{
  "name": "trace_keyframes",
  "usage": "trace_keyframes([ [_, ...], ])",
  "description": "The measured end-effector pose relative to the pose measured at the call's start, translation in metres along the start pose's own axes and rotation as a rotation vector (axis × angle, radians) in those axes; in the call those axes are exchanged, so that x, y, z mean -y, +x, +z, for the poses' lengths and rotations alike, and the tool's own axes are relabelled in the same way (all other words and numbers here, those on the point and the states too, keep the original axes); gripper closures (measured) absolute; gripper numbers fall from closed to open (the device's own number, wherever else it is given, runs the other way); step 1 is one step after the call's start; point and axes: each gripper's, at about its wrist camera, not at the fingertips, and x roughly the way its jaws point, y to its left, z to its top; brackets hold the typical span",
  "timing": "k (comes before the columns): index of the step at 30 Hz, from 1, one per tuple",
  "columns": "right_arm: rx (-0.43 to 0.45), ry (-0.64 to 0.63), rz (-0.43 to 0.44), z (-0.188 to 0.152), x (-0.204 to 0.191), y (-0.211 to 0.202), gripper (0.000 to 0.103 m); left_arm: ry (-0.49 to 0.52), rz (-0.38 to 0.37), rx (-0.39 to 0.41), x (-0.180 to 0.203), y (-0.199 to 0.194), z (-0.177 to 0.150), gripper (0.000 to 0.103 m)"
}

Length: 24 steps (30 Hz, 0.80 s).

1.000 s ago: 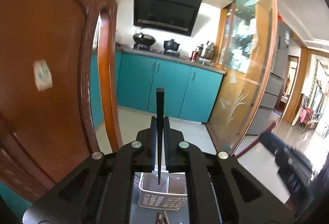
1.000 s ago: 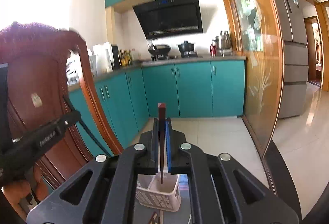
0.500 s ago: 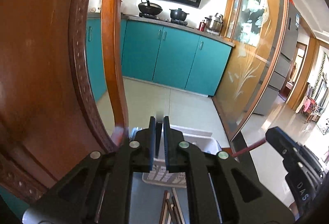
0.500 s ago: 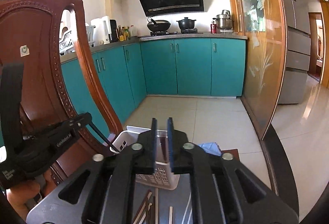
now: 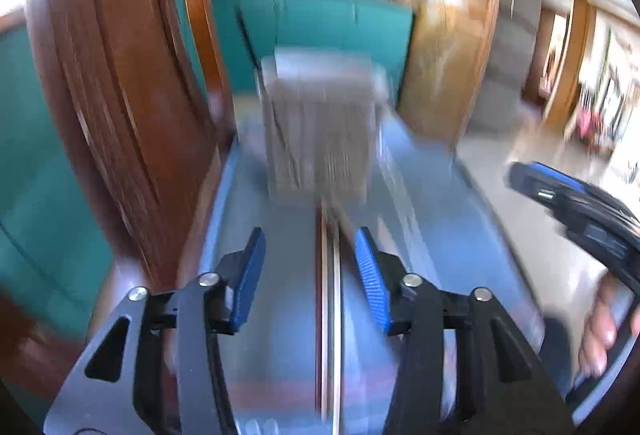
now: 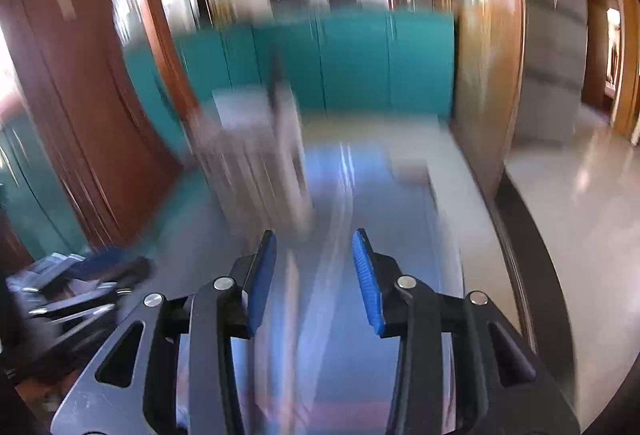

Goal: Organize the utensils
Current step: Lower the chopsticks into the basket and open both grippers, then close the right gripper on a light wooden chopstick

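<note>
Both views are heavily smeared by motion, so no brand, label or writing can be read anywhere; the pale patch on the wooden chair back (image 6: 80, 75) is only a blur

The left gripper (image 5: 310, 275) has its blue pads (image 5: 252, 271) spread apart, and its jaws have just been opening; nothing is pinched, though long thin utensils (image 5: 330, 295), one dark and one pale, lie on the glossy blue-grey table (image 5: 460, 235) in the gap beneath them, running away towards the white slotted basket (image 5: 320, 131); the basket stands upright further along the table, close beside the chair back

The right gripper (image 6: 314, 275) likewise shows its jaws parted with nothing between them, and they too have just been opening; pale streaks of utensils lie on the table under and ahead of it; from this view the basket sits ahead and to the left, with a dark stick (image 6: 275, 83) rising out of it; which compartment holds it cannot be told

The left gripper shows at this view's lower left edge; in the left view a hand (image 5: 600, 331) grips the right tool's handle; teal cabinets (image 6: 352, 63) fill the background
</note>
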Motion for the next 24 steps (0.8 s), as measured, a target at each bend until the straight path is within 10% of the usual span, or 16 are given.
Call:
trace_keyframes([
  [6,-0.265,0.051,0.048,-0.040,-0.007,0.064,0.063,0.037,-0.031,-0.166,0.008,0.014,-0.062,0.049],
  [16,-0.351,-0.084,0.010,-0.056,-0.047,0.089,0.063,0.015,-0.023,-0.172,0.000,0.010,-0.068,0.045],
  [20,-0.342,-0.058,-0.027,-0.056,-0.042,0.083,0.096,0.020,-0.028,-0.180,0.000,0.012,-0.066,0.045],
  [24,-0.362,0.056,-0.019,-0.053,-0.022,0.082,0.097,0.027,-0.034,-0.181,0.003,0.014,-0.066,0.045],
])
